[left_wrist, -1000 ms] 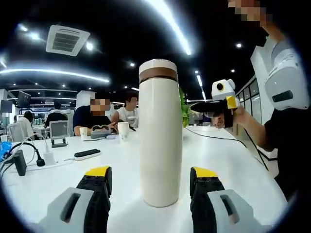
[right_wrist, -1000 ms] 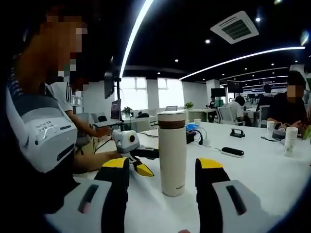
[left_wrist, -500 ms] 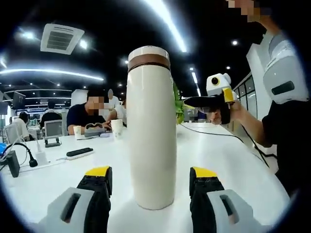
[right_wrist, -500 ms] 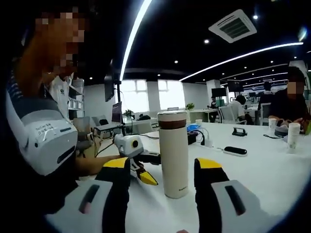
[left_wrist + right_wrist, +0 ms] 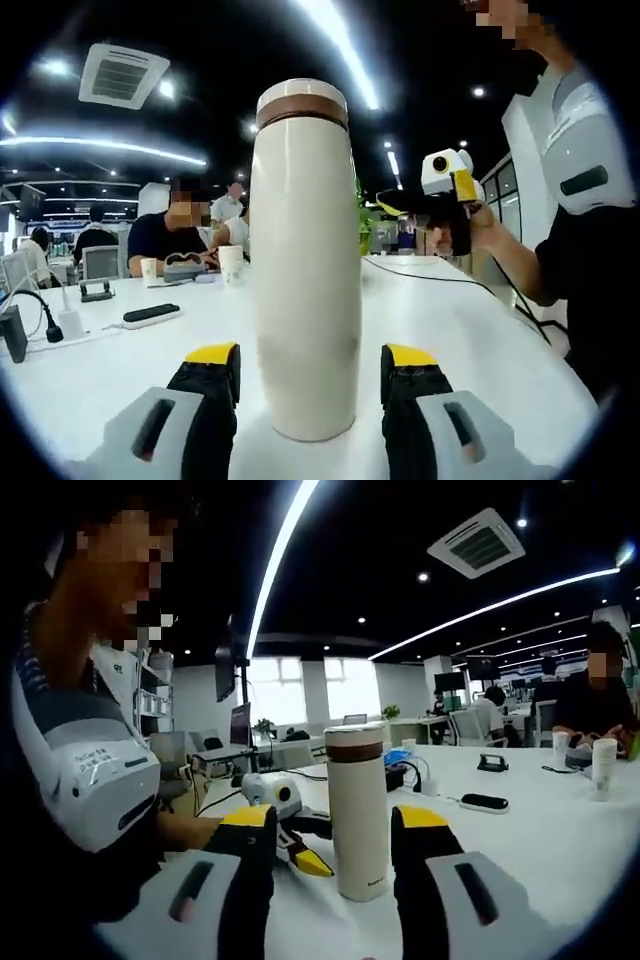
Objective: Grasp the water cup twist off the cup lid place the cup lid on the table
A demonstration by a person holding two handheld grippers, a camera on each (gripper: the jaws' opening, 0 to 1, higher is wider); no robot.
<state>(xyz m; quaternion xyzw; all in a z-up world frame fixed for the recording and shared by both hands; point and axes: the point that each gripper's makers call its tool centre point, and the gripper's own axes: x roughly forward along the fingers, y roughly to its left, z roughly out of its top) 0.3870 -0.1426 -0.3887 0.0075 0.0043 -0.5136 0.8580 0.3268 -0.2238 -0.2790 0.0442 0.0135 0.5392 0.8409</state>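
Standing upright on the white surface (image 5: 480, 340), the water cup (image 5: 303, 270), lid (image 5: 302, 102) on, sits between the left claw (image 5: 307, 378) jaws, spread wide, gaps either side; right claw (image 5: 333, 842) likewise open, holding nothing, well short of it

Long white ceiling light strips (image 5: 345, 45) run toward 12 o'clock against a dark ceiling, with small round spotlights (image 5: 424, 577) glowing. Bright windows (image 5: 300, 690) at 9 o'clock blow out. The glossy white table (image 5: 470, 345) reflects light softly. Fisheye bending curves the edges; distant seated people look slightly soft.
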